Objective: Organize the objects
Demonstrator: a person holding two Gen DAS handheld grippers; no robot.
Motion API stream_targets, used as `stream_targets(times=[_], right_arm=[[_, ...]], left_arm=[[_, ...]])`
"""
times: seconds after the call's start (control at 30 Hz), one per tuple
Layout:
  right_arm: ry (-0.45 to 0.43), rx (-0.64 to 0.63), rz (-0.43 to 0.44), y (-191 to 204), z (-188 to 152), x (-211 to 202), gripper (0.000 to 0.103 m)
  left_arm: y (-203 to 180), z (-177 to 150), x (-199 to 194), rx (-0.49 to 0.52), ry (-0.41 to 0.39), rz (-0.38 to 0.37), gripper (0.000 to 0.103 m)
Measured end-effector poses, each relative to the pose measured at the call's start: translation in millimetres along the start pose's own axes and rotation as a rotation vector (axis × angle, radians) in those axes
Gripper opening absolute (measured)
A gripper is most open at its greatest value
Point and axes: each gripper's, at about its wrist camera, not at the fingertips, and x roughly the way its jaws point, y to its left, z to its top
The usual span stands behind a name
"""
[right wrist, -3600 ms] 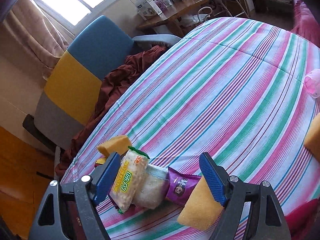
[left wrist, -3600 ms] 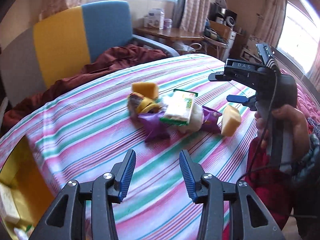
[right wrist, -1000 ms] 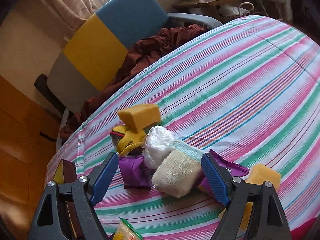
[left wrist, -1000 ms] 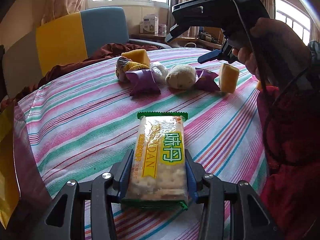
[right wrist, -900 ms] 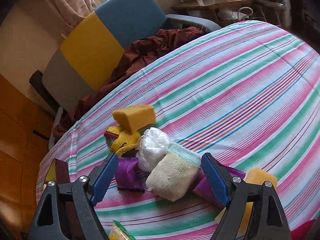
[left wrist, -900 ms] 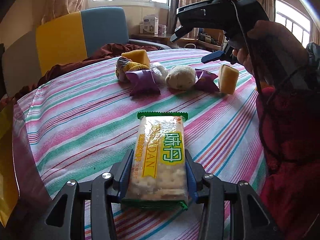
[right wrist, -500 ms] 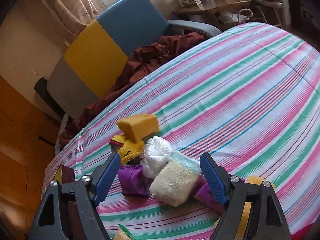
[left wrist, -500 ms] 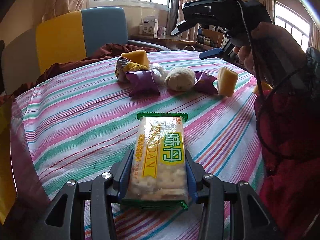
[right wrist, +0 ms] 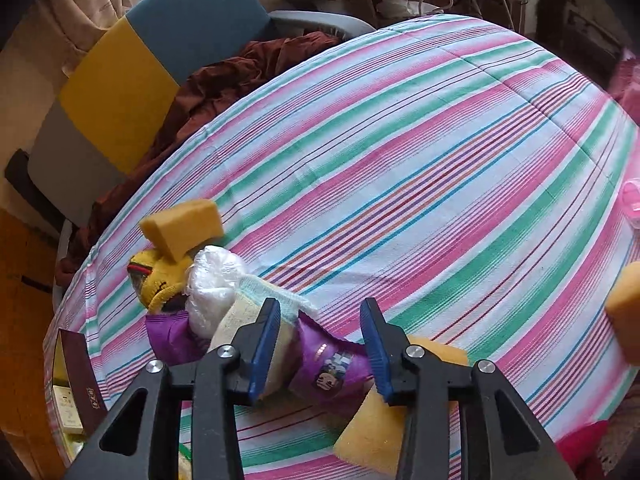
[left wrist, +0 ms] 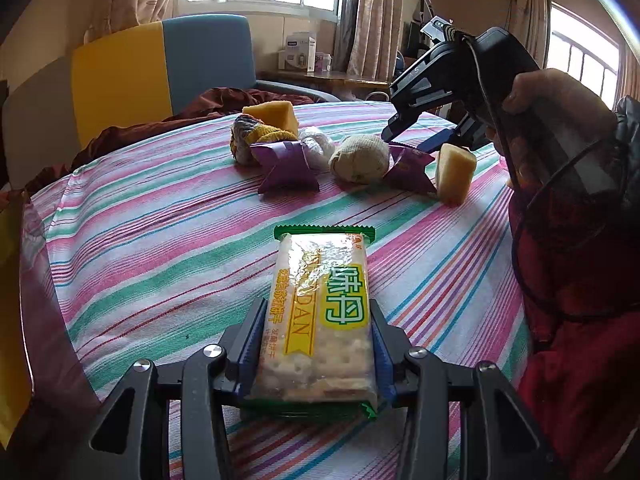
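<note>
The right gripper (right wrist: 320,344) has just been closing its jaws, and they now stand narrow, tilted steeply down over the pile; between the blue pads (right wrist: 264,344) lies the purple packet (right wrist: 332,360), though I cannot tell whether the pads press on it yet; it lies crosswise to the fingers, one end running under the left pad and the other under the right. Just to the left of the left pad sits the cream sock roll (right wrist: 232,320), touching the packet; under the right finger a yellow sponge (right wrist: 372,436) pokes out, also against the packet; so a clean pinch depends on the pads closing on the packet alone. Further out to the left are the white bag (right wrist: 212,280), the yellow toy (right wrist: 156,280) and a second sponge (right wrist: 180,228) resting on top of it.

The left gripper (left wrist: 316,356) is clamped on the near end of the cracker pack (left wrist: 320,312), whose long axis runs straight out along the fingers over the striped cloth (left wrist: 160,240); the pile lies well beyond its tip, so the right hand (left wrist: 560,120) is plainly the nearer one to the packet.
</note>
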Motion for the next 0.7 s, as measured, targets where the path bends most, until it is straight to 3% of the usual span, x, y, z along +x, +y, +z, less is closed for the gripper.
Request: stream_targets(times=[0.13, 0.23, 0.33, 0.43, 0.57, 0.67, 0.7], right_arm=[[0.033, -0.073, -0.040, 10.6, -8.1, -2.8, 0.057], [-0.032, -0.025, 0.133, 10.4, -10.3, -26.2, 0.059], [-0.130, -0.074, 0.173, 29.1, -10.4, -48.7, 0.070], [-0.066, -0.202, 0.268, 67.0, -13.9, -40.6, 0.070], [0.048, -0.353, 0.204, 113.5, -29.8, -0.1, 0.070], [0.117, -0.383, 0.142, 122.9, -40.6, 37.0, 0.069], [0.118, -0.391, 0.129, 123.8, -43.0, 47.0, 0.059]], left_arm=[[-0.5, -0.1, -0.8, 0.002, 0.000, 0.002, 0.048], [-0.7, -0.3, -1.3, 0.005, 0.000, 0.004, 0.048], [-0.4, -0.6, -1.8, 0.005, 0.000, 0.004, 0.048], [0.4, -0.8, -2.3, 0.003, 0.000, 0.000, 0.048], [0.9, -1.2, -2.8, 0.003, -0.001, -0.002, 0.048], [1.7, -1.2, -2.7, 0.000, -0.002, -0.006, 0.048], [1.9, -1.3, -2.5, 0.001, -0.001, -0.007, 0.047]])
